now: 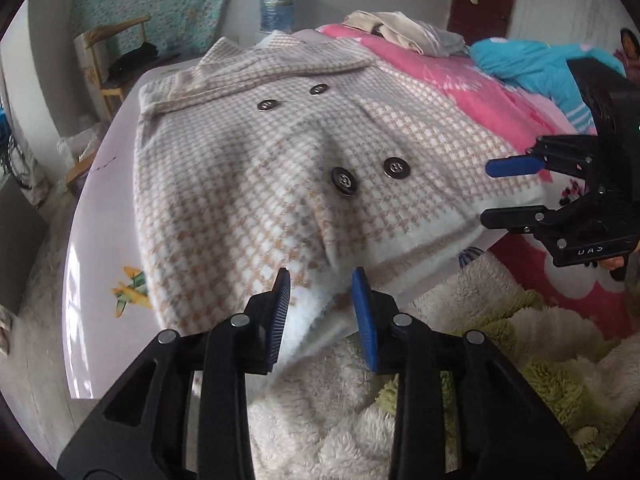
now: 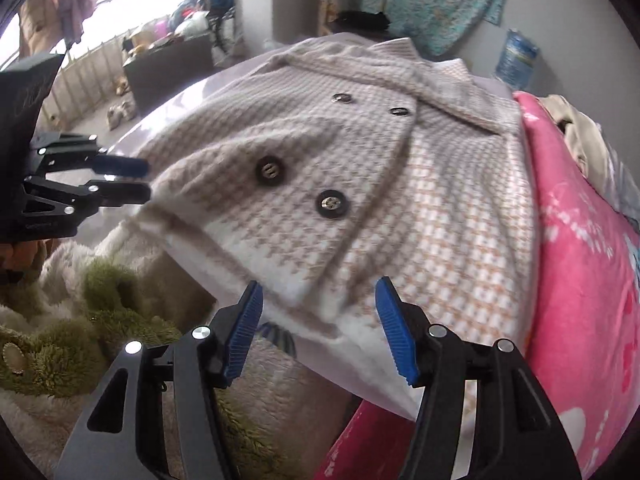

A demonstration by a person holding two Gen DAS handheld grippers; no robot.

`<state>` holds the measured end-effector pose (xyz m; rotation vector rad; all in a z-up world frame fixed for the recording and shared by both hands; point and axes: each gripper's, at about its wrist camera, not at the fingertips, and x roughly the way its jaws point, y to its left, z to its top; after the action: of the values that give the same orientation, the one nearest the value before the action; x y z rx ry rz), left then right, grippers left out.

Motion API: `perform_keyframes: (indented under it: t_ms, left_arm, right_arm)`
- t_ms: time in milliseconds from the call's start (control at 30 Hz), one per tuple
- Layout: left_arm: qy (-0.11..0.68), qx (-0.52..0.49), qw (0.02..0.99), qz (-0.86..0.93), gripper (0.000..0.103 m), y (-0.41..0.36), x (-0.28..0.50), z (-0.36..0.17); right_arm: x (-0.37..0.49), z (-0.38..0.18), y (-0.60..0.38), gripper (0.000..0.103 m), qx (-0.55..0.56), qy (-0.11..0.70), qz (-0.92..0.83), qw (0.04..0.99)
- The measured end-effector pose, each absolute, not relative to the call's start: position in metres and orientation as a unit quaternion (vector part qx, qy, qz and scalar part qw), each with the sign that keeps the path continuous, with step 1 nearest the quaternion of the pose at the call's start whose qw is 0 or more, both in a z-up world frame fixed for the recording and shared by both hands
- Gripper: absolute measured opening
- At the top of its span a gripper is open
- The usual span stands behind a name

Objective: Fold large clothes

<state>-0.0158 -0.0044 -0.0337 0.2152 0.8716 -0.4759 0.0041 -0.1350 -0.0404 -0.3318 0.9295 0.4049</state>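
Bed, lilac sheet: houndstooth coat laid flat, buttons up. Left gripper narrowly parted, right gripper wide, both empty at coat's hem.

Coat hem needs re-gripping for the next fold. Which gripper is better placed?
Left, marginally. The left gripper stands open right at the checked coat's white hem, fabric between its pads. The right gripper is open wider, hem just ahead of its tips.

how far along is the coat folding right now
Done: the checked coat lies buttons up on the bed, its sides apparently folded in. In hand: nothing; the left gripper and right gripper stand open at its near hem, pads off the cloth. Left: probably folding hem toward collar.
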Motion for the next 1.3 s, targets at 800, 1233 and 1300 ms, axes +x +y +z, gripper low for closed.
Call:
perform_keyframes:
  t_ms: [800,1233,1300]
  left_arm:
    - [0.415,0.127,0.87,-0.234,0.032,-0.014,0.004,-0.066]
    - [0.438,0.169,0.83,-0.3,0.009,-0.02,0.001,-0.052]
    - [0.474,0.137,0.816,-0.301,0.01,-0.014,0.011,-0.062]
  right_arm:
    - [0.004,-0.077,-0.08,0.025,-0.35,0.385,0.217,0.826]
    - [0.014,-0.052,-0.101,0.007,-0.298,0.444,0.281,0.797]
    - [0.018,-0.07,-0.101,0.008,-0.296,0.462,0.278,0.789]
